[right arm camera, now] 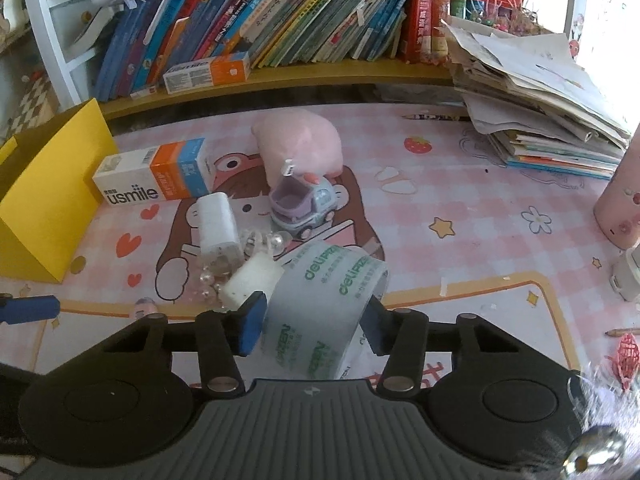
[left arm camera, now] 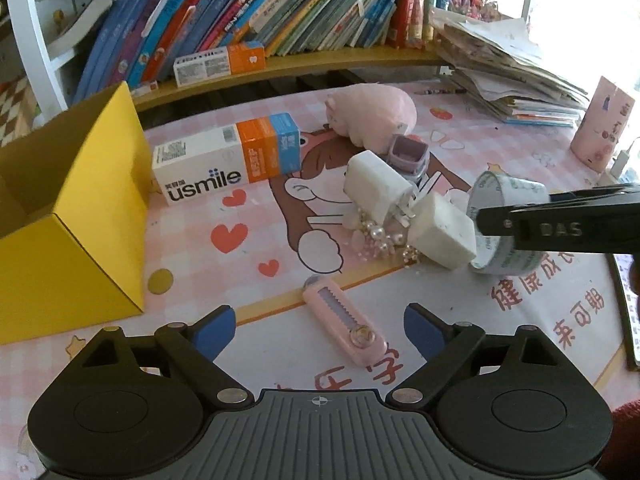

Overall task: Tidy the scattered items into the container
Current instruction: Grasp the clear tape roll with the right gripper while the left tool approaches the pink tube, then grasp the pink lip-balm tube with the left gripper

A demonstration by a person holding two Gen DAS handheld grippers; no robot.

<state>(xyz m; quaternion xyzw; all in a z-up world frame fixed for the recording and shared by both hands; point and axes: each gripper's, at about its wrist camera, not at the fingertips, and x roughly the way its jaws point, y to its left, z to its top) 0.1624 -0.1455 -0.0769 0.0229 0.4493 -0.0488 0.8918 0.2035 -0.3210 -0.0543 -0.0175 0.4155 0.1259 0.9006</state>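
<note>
The right gripper point(right arm camera: 314, 322) has its blue-padded fingers pressed against the outer wall of the wide roll of clear packing tape with green lettering point(right arm camera: 320, 308), one pad on each side, so it is clamped on the roll. The roll sits tilted, and whether its lower edge touches the pink cartoon desk mat point(right arm camera: 460, 184) cannot be told. The yellow open-topped cardboard box point(left arm camera: 68, 216) is the landmark: the tape roll is far to its right, beyond the white square charger block point(left arm camera: 442, 236) and the loose string of pearl beads point(left arm camera: 378, 240) that lie between them.

The left gripper point(left arm camera: 318, 332) hangs with jaws spread wide and empty, just right of the box's near corner, the pink retractable utility knife point(left arm camera: 344, 320) lying between its fingers.

To do this step well, I judge the roll should rise straight up before travelling toward the box, since the charger block touches or nearly touches its left side and could be dragged along. Carrying it high over the white-and-orange toothpaste carton point(left arm camera: 224, 164), which lies just right of the box, then releasing above the opening would avoid clipping the cardboard wall.
</note>
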